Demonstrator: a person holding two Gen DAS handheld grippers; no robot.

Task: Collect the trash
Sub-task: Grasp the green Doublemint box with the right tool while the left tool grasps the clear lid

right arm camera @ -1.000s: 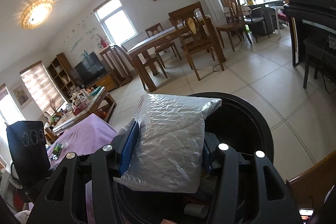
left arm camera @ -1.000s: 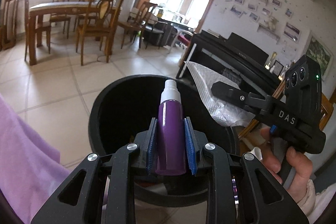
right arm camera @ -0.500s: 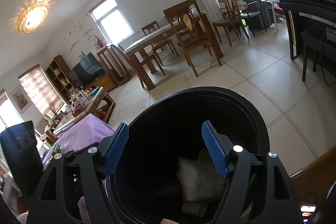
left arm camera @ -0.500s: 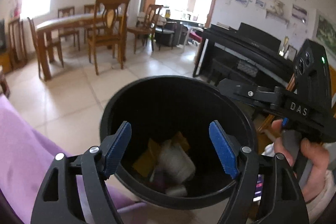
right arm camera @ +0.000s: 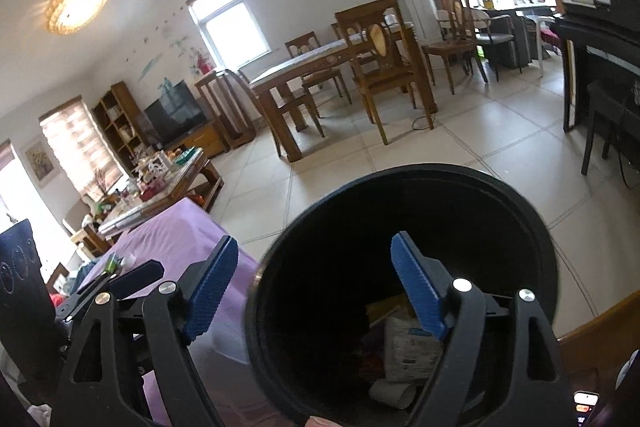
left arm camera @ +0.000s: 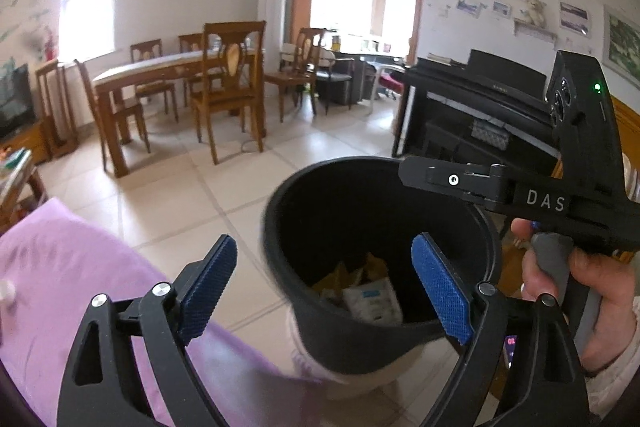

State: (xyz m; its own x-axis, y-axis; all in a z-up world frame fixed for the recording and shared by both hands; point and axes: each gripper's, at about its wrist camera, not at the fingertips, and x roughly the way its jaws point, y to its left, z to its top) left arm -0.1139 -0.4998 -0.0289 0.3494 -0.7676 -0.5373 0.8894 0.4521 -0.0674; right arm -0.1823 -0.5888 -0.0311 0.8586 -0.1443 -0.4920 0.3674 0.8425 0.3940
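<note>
Gone from both grippers are the purple spray bottle and the silver pouch held a second earlier; both now lie out of the jaws, and the left view has drawn back so the bin sits at 4 o'clock rather than centre. Black trash bin, upright on the tiled floor, holds crumpled yellow wrappers and a white packet with small blue print too blurred to read. Left gripper: jaws opening, blue pads wide apart, nothing between them; the right pad overlaps the bin mouth. Right gripper: jaws opening, empty, right pad over the bin interior, where a white packet and a paper roll lie. At 3 o'clock in the left view the right gripper's body reads "DAS", grasped by a hand. Purple cloth borders the bin at 8 o'clock. Farther out: dining table with chairs at 11 o'clock, black piano at 2 o'clock.
</note>
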